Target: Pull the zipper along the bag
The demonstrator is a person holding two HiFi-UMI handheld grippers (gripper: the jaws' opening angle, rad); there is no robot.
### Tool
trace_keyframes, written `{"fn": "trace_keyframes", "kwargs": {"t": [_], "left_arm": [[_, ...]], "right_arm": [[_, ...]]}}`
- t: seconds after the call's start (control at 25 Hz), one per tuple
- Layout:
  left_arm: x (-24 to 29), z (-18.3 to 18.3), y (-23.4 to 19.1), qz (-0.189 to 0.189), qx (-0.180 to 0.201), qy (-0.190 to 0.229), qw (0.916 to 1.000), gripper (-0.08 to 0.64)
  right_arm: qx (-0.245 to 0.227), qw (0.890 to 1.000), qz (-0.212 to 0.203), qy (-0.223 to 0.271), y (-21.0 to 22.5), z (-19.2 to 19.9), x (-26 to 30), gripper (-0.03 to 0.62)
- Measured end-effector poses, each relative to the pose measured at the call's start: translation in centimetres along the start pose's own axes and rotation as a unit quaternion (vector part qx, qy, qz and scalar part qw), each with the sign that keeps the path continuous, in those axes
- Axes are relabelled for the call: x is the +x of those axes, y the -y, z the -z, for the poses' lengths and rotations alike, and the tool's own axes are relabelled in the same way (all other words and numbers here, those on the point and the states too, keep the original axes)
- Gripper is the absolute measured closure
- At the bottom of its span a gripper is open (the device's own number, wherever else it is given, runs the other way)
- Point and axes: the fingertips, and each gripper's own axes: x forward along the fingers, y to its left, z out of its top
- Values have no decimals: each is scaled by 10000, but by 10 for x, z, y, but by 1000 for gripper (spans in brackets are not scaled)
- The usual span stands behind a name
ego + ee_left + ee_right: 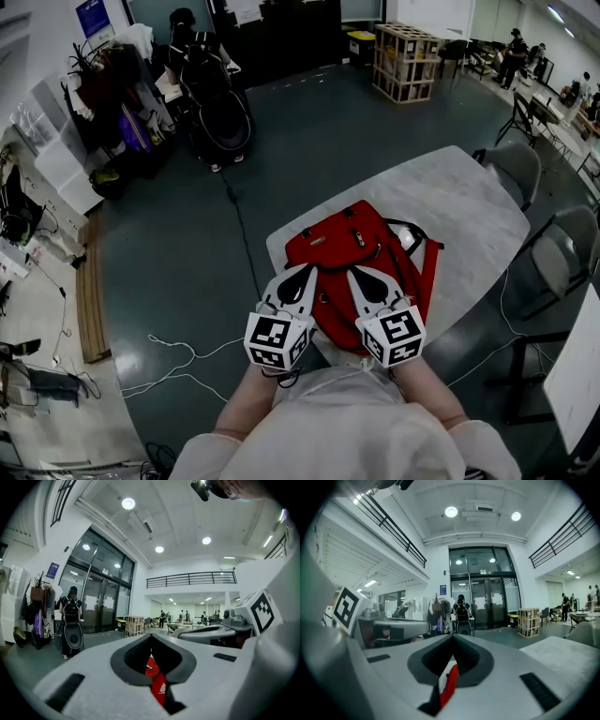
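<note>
A red backpack (352,248) with black straps lies flat on a pale table (459,202). My left gripper (307,273) and right gripper (355,275) hover side by side over the bag's near end, both pointing away from me. Both have their jaws together with nothing between them. In the left gripper view the left gripper (151,638) has its tips touching, and a strip of the red bag (158,688) shows below them. The right gripper (452,637) looks the same in its own view, over a sliver of red bag (449,686). The zipper is too small to make out.
Two grey chairs (517,167) (568,251) stand at the table's right side. White cables (178,361) trail on the dark floor to the left. A person with a black backpack (208,89) and a wooden crate (405,61) are far back.
</note>
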Motion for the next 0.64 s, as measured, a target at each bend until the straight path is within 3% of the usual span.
{"fn": "trace_keyframes", "kwargs": {"t": [0.64], "left_arm": [[7,6,0,-40,-21,-104,9999,540]], "right_arm": [[87,9998,179,56,13,4,-4,566]]}}
